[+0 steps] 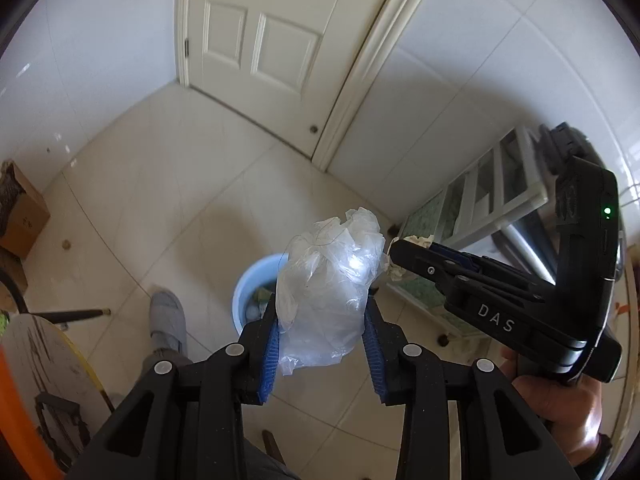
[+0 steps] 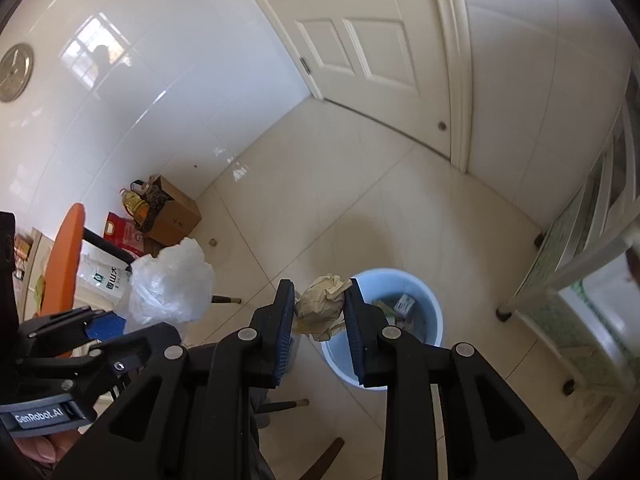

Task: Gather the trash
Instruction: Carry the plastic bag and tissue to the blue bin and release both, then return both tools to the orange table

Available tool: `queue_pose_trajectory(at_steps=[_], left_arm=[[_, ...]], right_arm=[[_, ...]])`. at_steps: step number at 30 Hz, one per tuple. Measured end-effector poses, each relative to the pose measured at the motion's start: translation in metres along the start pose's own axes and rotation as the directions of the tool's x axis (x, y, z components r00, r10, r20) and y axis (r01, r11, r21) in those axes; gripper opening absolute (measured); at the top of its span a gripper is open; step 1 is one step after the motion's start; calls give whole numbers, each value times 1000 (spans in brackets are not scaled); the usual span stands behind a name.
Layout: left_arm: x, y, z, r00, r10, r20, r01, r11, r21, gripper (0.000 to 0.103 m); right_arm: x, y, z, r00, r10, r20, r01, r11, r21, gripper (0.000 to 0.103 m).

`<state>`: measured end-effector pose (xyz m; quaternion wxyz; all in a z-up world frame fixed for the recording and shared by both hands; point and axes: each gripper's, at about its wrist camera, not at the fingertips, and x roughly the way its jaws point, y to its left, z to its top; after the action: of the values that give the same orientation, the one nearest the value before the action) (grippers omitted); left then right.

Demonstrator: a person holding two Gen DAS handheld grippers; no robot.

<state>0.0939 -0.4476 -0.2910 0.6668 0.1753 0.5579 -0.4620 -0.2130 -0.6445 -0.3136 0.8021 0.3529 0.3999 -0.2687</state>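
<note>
The pale shiny floor of big square tiles (image 2: pixel 320 208) fills most of both views. A white panelled door (image 1: pixel 260 40) stands shut at the far side, between white tiled walls (image 2: pixel 160 80). A white rack with green shelves (image 2: pixel 580 280) stands on the right. A round table with an orange edge (image 1: pixel 24 380) is on the left. A brown cardboard box (image 2: pixel 176 216) sits in the corner by the wall, with a yellow oil bottle (image 2: pixel 138 204) and a red bag (image 2: pixel 124 234) just beside it.

A round light blue plastic bin (image 2: pixel 432 312) stands on the floor below both grippers. It has bits of trash inside.

The left gripper (image 1: pixel 324 332) holds a crumpled clear plastic bag (image 1: pixel 332 280). Its jaws are partly closed, and the blue pads (image 1: pixel 270 352) press on both sides of the bag. The bag is up in the air, over the near side of the bin.

The right gripper (image 2: pixel 320 312) holds a crumpled ball of tan paper (image 2: pixel 322 306). Its jaws are closed a lot, squeezing the small ball between the blue pads. The ball hangs above the left rim of the bin.

A grey shoe (image 1: pixel 168 320) stands on the floor near the bin.
</note>
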Motion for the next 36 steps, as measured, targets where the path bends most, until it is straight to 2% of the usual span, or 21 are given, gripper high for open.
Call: queue_pose_trajectory(at_steps=[2,3,4,5,6,7,8,11,13,15,18,23,30,36], left_arm=[[14,0,3,999,-8,-37,7,1000,-11,37],[23,0,18,999,-10,-53,10,1000,-12,41],[28,-2,19,998,-13,-66,12,1000,-9,44],[34,-6,29,997,-10,-75,10,1000,-7,55],[40,-7,40,997,-1,-79,1,1000,-3,65],[42,-10,41,997,9,-81,-9,1000,2,68],[45,-10,44,996,16,-84,-16,1000,5,72],[46,-9,58,995,53,-87,-53,999,1,78],[52,-4,68,994,85,-73,-86,996,-2,81],[48,-8,64,992,120,-50,-120,993,0,85],[38,-16,47,986,169,5,-169,986,-1,90],[10,-32,20,973,214,89,-214,977,-12,92],[-52,-34,-20,958,211,197,-204,977,-54,92],[-114,-33,-60,925,221,310,-196,974,-110,95]], right_arm=[[9,-8,2,1000,-6,-20,6,1000,23,27],[14,-12,3,1000,-7,-26,8,999,35,27],[18,-17,3,999,-11,-32,12,999,47,30],[21,-21,4,999,-10,-38,13,998,61,34],[24,-24,4,999,-8,-43,11,997,76,43],[26,-27,3,999,-3,-45,7,996,86,51],[26,-28,2,999,1,-46,3,996,92,54],[28,-30,2,999,-8,-46,13,995,103,69],[27,-31,1,999,-10,-36,14,993,118,91],[23,-32,1,999,-31,-16,33,990,135,103],[18,-30,0,998,-68,-8,69,989,133,103],[4,-16,0,997,-79,11,77,990,114,103],[-31,27,5,994,-84,73,80,996,49,103],[-71,83,10,986,-57,154,64,997,-37,103]])
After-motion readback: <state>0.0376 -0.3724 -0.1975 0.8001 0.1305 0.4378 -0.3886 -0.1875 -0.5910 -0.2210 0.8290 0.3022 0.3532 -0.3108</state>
